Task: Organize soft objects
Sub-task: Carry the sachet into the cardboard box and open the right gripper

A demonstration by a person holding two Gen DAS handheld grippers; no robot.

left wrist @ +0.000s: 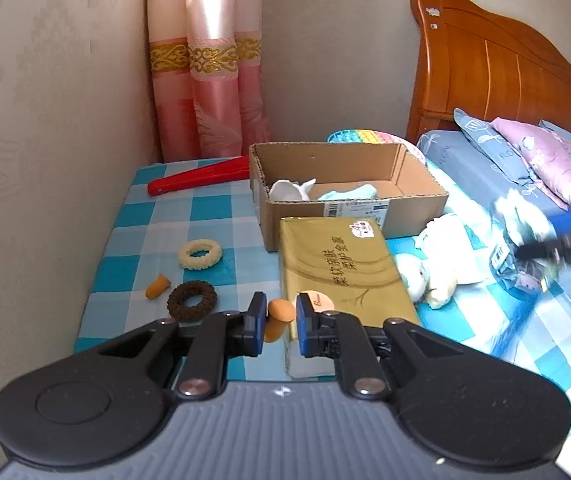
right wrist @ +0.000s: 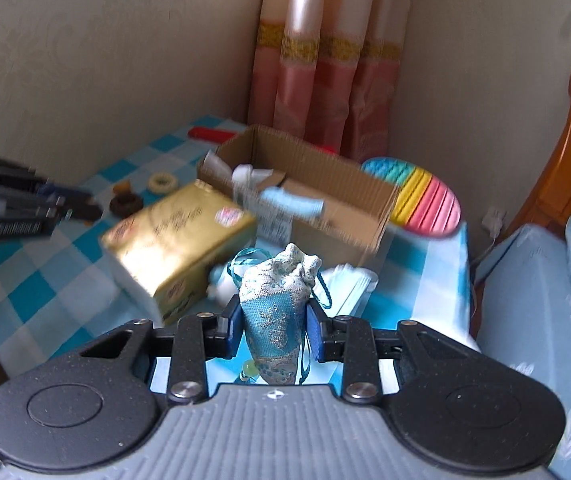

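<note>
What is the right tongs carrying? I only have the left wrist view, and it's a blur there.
Observer: A small blue and silver drawstring pouch. The right tongs are clamped on its sides.
Operator: Anything dangling?
Observer: Yes. Its teal cord loops loose on the right, and a pale bead hangs underneath.
Operator: I only see an edge of something behind the box. What is it?
Observer: A round mat striped blue, yellow and pink, lying right beside the box.
</note>
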